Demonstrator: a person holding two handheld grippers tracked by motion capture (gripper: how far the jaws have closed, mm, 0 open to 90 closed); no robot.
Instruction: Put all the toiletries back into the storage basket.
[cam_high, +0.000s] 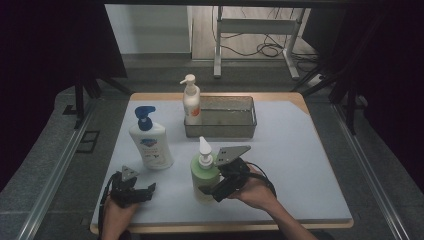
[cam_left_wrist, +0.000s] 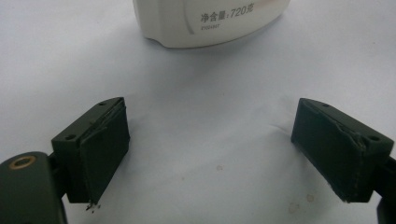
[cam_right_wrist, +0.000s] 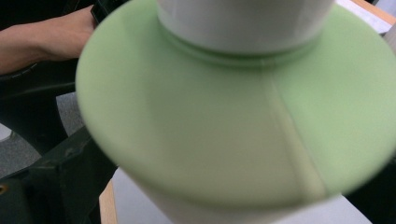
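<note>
Green pump bottle (cam_high: 204, 176), standing near the table's front edge before the grey bin (cam_high: 220, 117), sits pinched by the right gripper (cam_high: 216, 187); lift it upright while the left gripper (cam_high: 145, 192) idles spread.

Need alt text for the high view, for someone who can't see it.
The right gripper clasps a green pump bottle near the table's front edge. The left gripper rests open below a white, blue-capped pump bottle. Behind stand a smaller white pump bottle and a clear tray.
</note>
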